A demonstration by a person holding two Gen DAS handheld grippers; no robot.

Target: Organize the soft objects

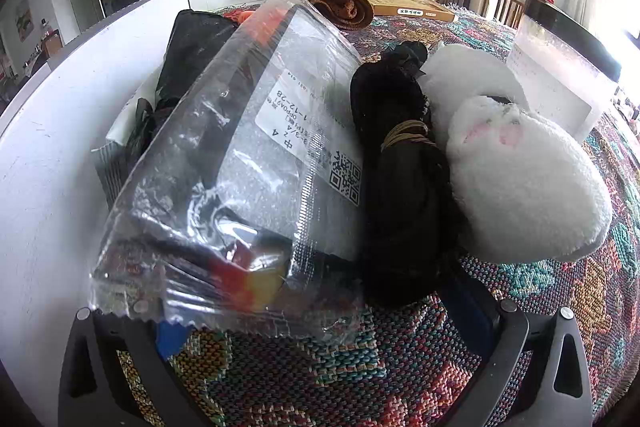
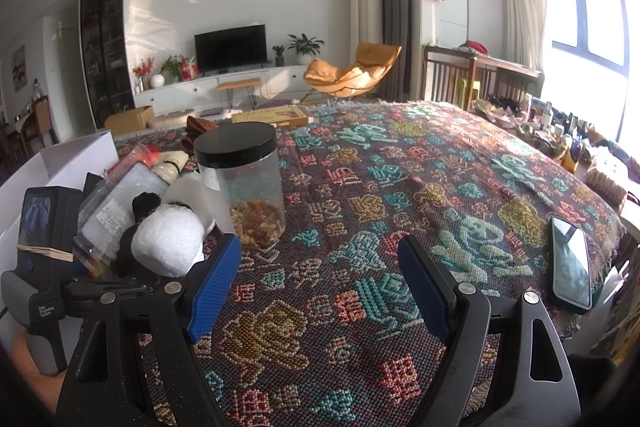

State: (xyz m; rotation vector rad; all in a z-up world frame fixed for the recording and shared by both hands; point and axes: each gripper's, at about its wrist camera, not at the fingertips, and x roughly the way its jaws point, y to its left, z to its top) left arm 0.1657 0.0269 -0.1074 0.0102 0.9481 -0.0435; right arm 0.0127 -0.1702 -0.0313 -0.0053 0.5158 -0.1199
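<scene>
A woven patterned cloth (image 2: 360,187) covers the table. On it, at left, stands a clear plastic jar (image 2: 242,187) w/ black lid, brownish bits at its bottom. A smartphone (image 2: 570,263) lies face up near the cloth's right edge, well apart from the jar. A flat tan box (image 2: 272,115) is seen at the far edge. In the bkgd: a dark TV (image 2: 231,47) on a white cabinet, potted plants beside it, an orange lounge chair (image 2: 352,73), a window (image 2: 588,23) at right.
</scene>
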